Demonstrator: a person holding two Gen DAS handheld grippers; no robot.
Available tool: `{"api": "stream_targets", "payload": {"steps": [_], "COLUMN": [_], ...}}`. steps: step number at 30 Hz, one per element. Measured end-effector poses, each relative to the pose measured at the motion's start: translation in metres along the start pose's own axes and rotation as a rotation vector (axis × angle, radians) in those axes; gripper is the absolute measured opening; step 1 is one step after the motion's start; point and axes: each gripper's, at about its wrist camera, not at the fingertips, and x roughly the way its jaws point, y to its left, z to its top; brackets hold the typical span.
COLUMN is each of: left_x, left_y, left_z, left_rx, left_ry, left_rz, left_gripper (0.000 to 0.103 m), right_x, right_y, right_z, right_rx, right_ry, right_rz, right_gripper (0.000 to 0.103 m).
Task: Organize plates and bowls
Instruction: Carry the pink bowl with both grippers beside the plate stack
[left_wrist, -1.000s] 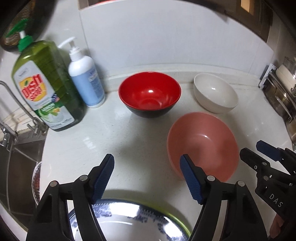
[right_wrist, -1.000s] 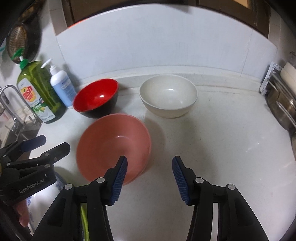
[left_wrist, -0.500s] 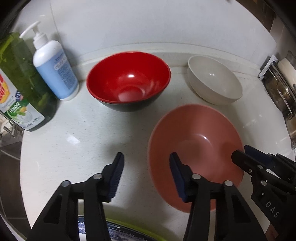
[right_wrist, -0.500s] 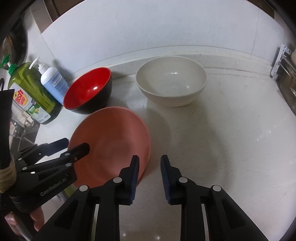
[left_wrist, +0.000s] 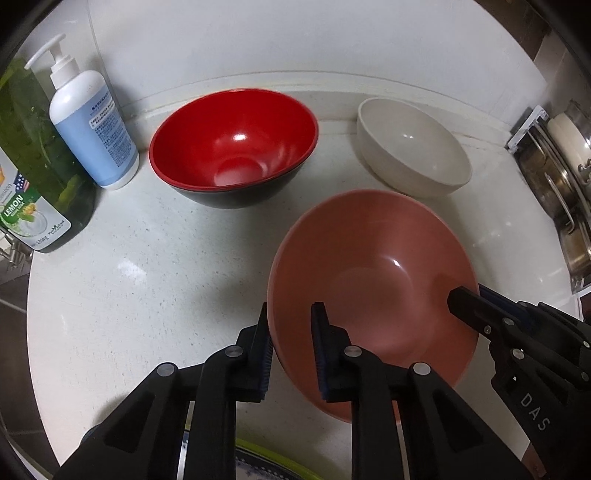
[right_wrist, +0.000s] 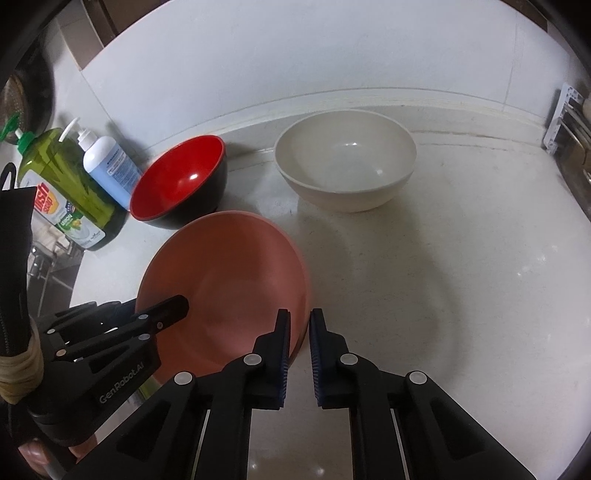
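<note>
Pink bowl's (left_wrist: 373, 266) rim sits between both grippers' (left_wrist: 291, 350) (right_wrist: 298, 354) narrowed fingers.

Evenly lit kitchen counter, strong fisheye bend, black corners.

Light falls from overhead: small white glints sit inside the red bowl (left_wrist: 236, 147), the pink bowl (left_wrist: 373, 280) and the white bowl (right_wrist: 347, 158), and pale glare spots dot the counter (right_wrist: 480, 280). Soft grey shadows spread beside the bowls. The back wall curves hard toward the edges. The pink bowl's rim looks slightly smeared; the green soap bottle (left_wrist: 33, 177) at the margin is stretched and soft.
</note>
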Motion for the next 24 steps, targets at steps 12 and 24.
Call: {"api": "stream_targets", "payload": {"steps": [12,24], "left_x": [-0.039,-0.055], "left_y": [-0.042,-0.088], "left_z": [-0.033,-0.073], "left_rx": [0.016,0.079], "left_ry": [-0.025,0.010], "left_rz": [-0.062,-0.138], "left_gripper": [0.020,0.021], "right_x": [-0.048,-0.091], "right_y": [-0.018,-0.050], "right_z": [-0.027,-0.075], "right_rx": [-0.003,0.031], "right_ry": [-0.009,-0.006], "right_rz": [-0.034,-0.107], "right_gripper": [0.012,0.012]}}
